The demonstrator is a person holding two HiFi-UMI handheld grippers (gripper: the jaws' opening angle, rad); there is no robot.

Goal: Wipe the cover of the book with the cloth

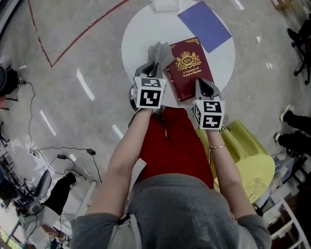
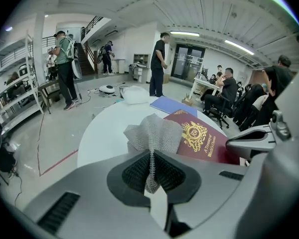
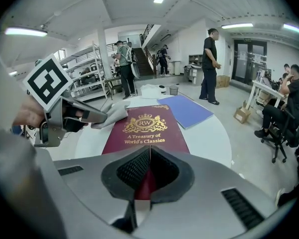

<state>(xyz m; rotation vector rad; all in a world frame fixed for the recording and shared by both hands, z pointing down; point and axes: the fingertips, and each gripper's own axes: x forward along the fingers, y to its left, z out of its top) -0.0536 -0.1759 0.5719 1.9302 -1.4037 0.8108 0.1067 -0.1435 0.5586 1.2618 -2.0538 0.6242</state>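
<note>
The maroon book (image 1: 189, 69) lies on the round white table (image 1: 140, 30), its near edge pinched by the right gripper (image 1: 203, 90). The left gripper (image 1: 155, 67) clamps the grey mesh cloth (image 1: 160, 52) at the book's left edge. Wiping seems about to start, and it needs a sweep across the cover. A blue folder (image 1: 204, 18) lies beyond, and people (image 3: 209, 66) stand about the workshop.

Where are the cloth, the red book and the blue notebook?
cloth (image 2: 152, 131), left gripper view, its bunched top.
red book (image 1: 188, 61), head view, gold crest.
blue notebook (image 1: 204, 18), head view, its middle.
</note>
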